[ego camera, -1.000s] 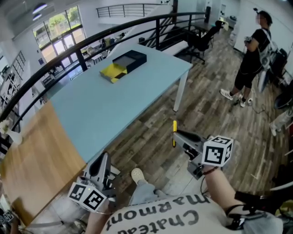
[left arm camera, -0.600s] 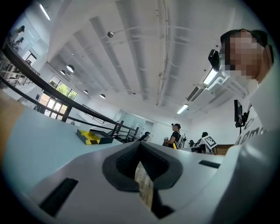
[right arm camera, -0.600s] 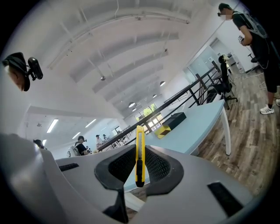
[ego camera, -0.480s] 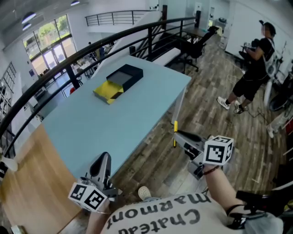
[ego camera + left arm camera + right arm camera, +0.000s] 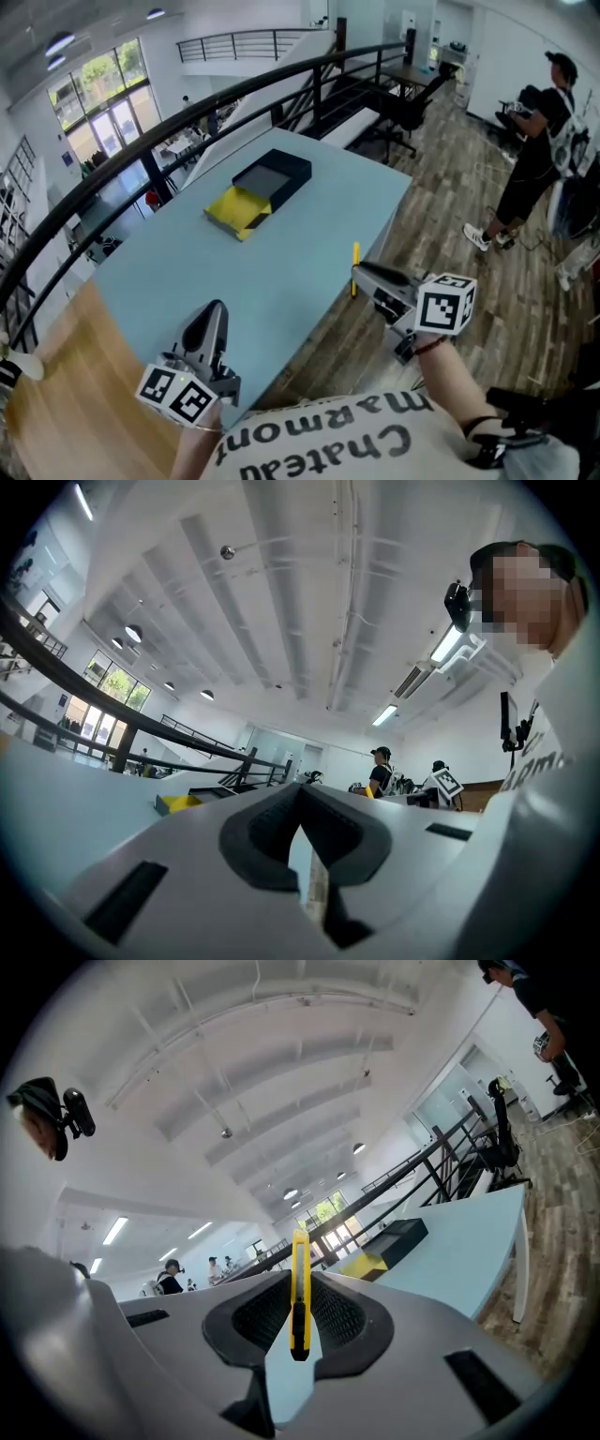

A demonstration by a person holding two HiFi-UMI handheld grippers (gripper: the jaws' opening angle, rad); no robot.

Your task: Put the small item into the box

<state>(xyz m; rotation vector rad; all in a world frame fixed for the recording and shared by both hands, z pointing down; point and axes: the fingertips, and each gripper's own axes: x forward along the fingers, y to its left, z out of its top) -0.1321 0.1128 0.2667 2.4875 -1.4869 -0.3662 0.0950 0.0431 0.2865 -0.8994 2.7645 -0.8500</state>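
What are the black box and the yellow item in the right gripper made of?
Black box: probably matte cardboard; it has flat, dull faces and sharp edges. Yellow item: likely hard plastic, smooth and slightly glossy, with a dark slider.

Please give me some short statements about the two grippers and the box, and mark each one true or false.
The right gripper holds a thin yellow item between its fingers. True.
The left gripper holds the black box. False: its fingers are together, empty.
The yellow item lies inside the box. False: the right gripper holds it, away from the box.
The box sits on the light blue table. True.
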